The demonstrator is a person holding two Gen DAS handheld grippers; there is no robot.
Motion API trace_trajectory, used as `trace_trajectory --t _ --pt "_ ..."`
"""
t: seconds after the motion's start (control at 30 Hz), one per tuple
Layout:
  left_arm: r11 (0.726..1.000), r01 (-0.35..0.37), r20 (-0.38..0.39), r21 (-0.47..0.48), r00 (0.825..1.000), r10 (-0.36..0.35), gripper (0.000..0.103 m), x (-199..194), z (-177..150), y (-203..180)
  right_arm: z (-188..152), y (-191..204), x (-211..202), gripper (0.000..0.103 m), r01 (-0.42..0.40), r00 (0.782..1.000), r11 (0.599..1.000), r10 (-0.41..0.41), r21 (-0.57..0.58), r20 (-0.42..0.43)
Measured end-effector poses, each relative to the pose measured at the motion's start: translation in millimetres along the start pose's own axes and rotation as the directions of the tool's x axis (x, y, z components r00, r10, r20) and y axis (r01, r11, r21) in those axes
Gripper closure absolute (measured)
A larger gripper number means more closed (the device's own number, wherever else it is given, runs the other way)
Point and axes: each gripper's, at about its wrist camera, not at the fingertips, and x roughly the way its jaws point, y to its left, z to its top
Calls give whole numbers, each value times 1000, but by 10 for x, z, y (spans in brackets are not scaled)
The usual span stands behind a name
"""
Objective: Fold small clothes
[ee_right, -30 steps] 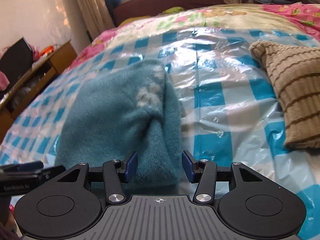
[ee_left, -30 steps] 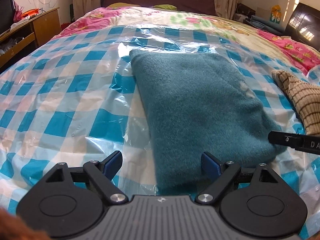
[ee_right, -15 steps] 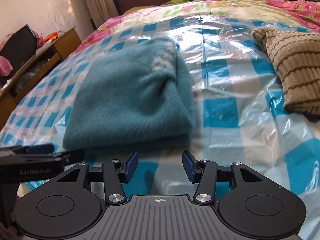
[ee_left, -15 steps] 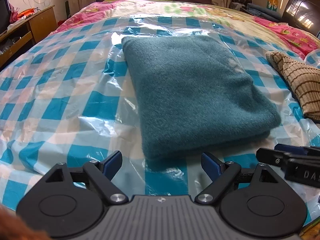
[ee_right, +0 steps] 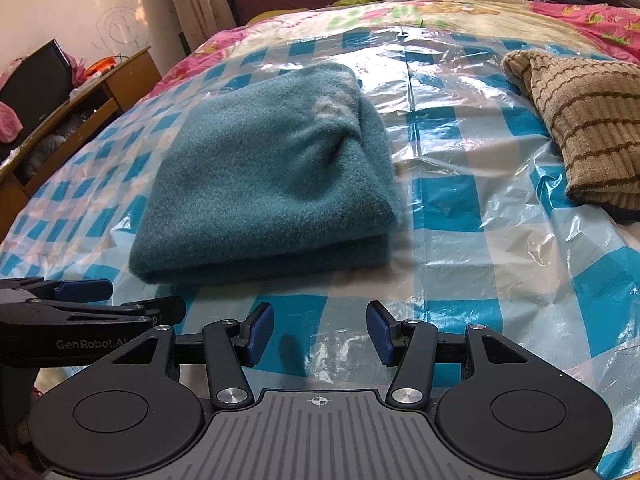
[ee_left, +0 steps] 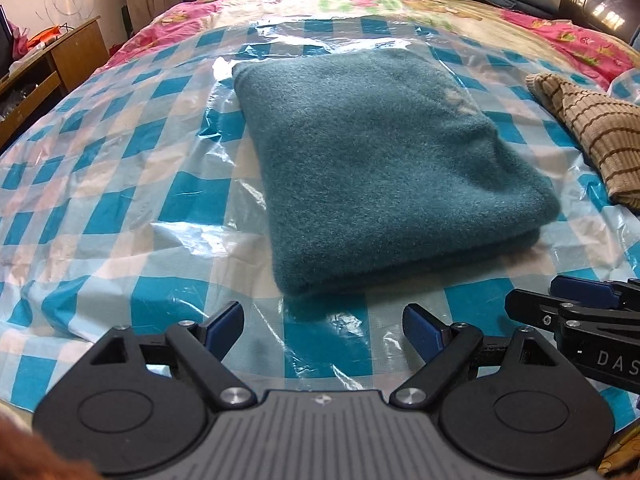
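Both claws, left claw (ee_left: 323, 322) and right claw (ee_right: 320, 330), gape short of the folded teal garment's (ee_left: 384, 168) near edge.

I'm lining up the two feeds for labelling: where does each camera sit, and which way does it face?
Left wrist: on the left gripper, low over the checkered plastic sheet, facing the folded teal sweater; the right gripper pokes in at right.
Right wrist: on the right gripper, facing the same sweater, left gripper at left.
Shared: sweater, striped brown garment, sheet.
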Motion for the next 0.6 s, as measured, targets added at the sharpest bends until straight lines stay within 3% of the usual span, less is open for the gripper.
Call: trace_trajectory --t 0.6 --pt "999 29 -28 -20 999 -30 12 32 -33 -14 -68 -4 32 47 21 1000 1000 -21 13 -9"
